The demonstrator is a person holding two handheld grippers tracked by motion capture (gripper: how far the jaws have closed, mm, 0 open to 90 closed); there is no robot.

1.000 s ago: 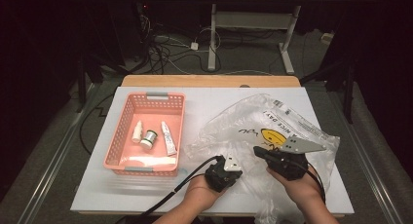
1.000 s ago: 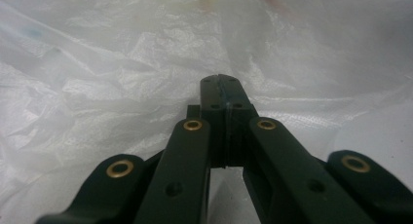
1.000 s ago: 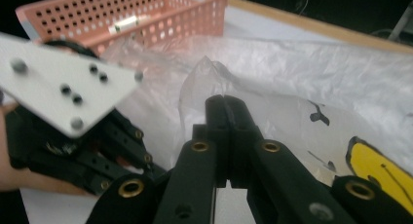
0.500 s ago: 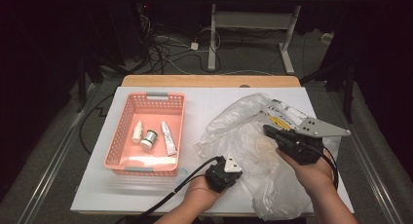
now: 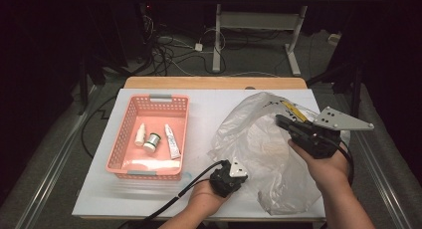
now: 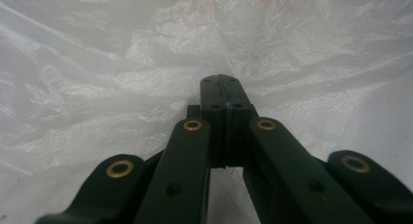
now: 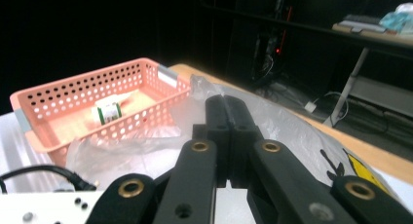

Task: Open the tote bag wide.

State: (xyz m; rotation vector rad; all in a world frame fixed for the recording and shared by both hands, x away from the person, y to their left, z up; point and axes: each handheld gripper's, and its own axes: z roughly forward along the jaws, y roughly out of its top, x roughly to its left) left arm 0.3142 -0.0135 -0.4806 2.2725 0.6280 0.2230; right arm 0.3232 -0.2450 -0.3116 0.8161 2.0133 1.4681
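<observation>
My bag [image 5: 259, 149] sprawls over the table's [image 5: 199, 104] right half, bare room between it and the basket [image 5: 149, 134]. My left gripper [image 5: 238, 175] is clamped on its near edge, my right gripper [image 5: 282, 122] pinching its raised far side.

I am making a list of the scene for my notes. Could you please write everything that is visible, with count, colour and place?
plastic bag: 1, clear with yellow and black print, on the right half of the table, pinched by both grippers
basket: 1, salmon pink, perforated, on the left half of the table
small bottle: 1, white, in the basket
small round jar: 1, greenish with a white lid, in the basket
tube: 1, white, in the basket
table: 1, white top with a wooden far edge
left gripper: 1, black, jaws shut on the bag's near edge
right gripper: 1, black, raised, jaws shut on the bag's upper part
</observation>
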